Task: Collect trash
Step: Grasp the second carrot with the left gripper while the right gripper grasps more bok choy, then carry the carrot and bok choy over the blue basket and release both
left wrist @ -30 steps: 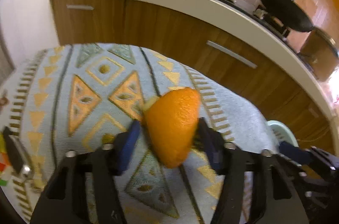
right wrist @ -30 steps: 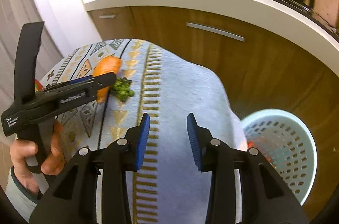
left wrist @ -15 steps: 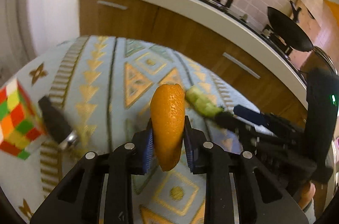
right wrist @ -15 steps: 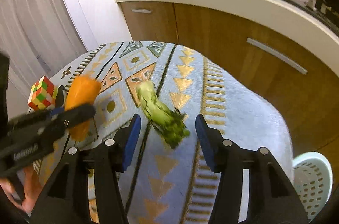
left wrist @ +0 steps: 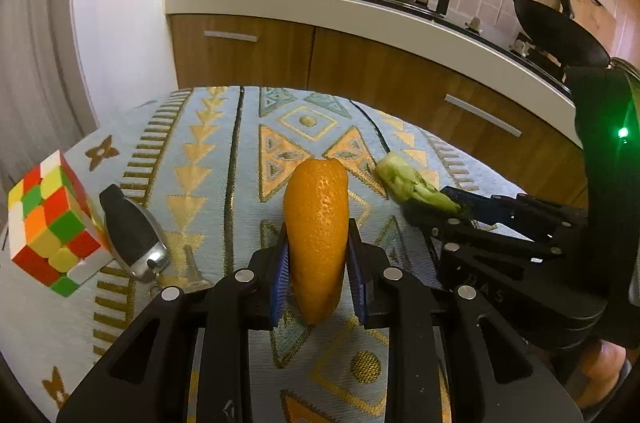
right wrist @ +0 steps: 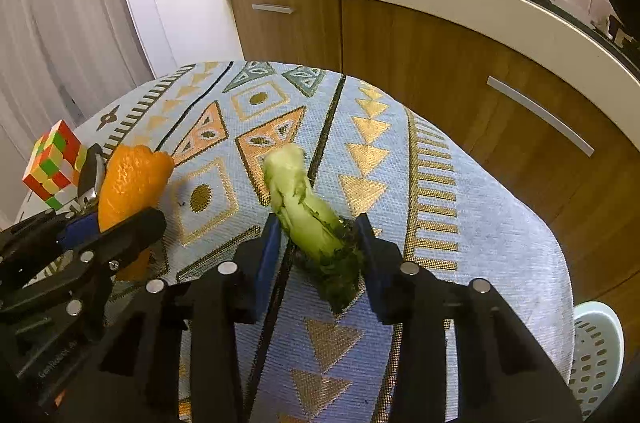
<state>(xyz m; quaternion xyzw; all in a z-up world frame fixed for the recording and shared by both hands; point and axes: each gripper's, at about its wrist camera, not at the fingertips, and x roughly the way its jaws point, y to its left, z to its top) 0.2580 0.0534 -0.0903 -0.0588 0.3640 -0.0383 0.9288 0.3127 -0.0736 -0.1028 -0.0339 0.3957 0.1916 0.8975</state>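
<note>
Left wrist: left gripper (left wrist: 318,273) grips peel (left wrist: 316,235) (orange).

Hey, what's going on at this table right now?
A person is clearing food scraps with two handheld grippers. The left gripper is shut on an orange peel. The right gripper straddles a leafy vegetable scrap on the patterned tablecloth, not clearly closed. A perforated bin sits beside the table. A Rubik's cube and key fob lie nearby.
</note>
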